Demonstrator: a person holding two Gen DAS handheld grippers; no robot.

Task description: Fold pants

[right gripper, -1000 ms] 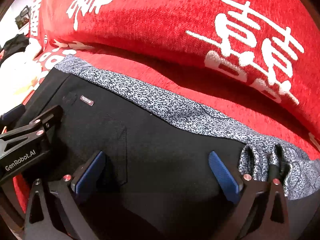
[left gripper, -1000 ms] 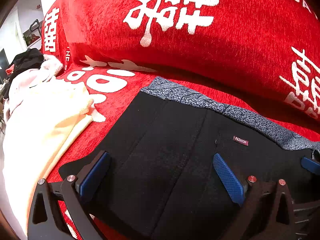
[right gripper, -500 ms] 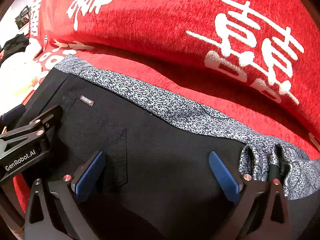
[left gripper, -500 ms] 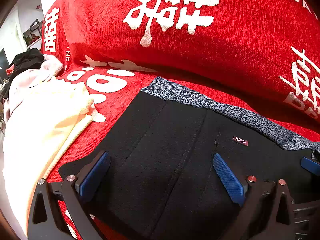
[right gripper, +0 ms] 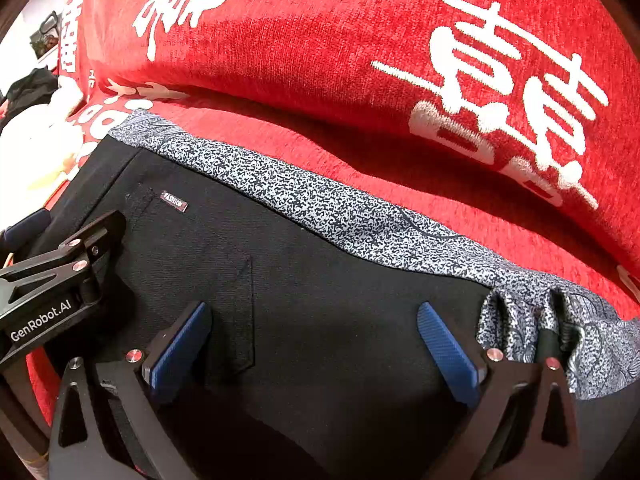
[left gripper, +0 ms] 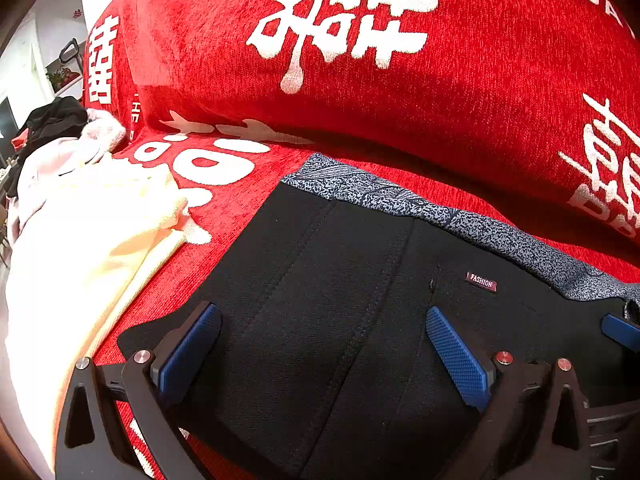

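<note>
Black pants (left gripper: pixel 340 280) with a speckled grey waistband (left gripper: pixel 460 220) and a small "FASHION" label (left gripper: pixel 481 281) lie flat on the red sofa seat. They also fill the right wrist view (right gripper: pixel 320 280), waistband (right gripper: pixel 320 208) toward the sofa back. My left gripper (left gripper: pixel 320 340) is open, fingers spread just above the black fabric near its left edge. My right gripper (right gripper: pixel 316 332) is open over the pants near the bunched waistband end (right gripper: pixel 532 320). The left gripper (right gripper: pixel 60 280) shows at the left of the right wrist view.
A red sofa backrest (left gripper: pixel 400 60) with white characters rises right behind the pants. A cream garment (left gripper: pixel 88 240) lies on the seat to the left, with pink and black clothes (left gripper: pixel 52 120) beyond it.
</note>
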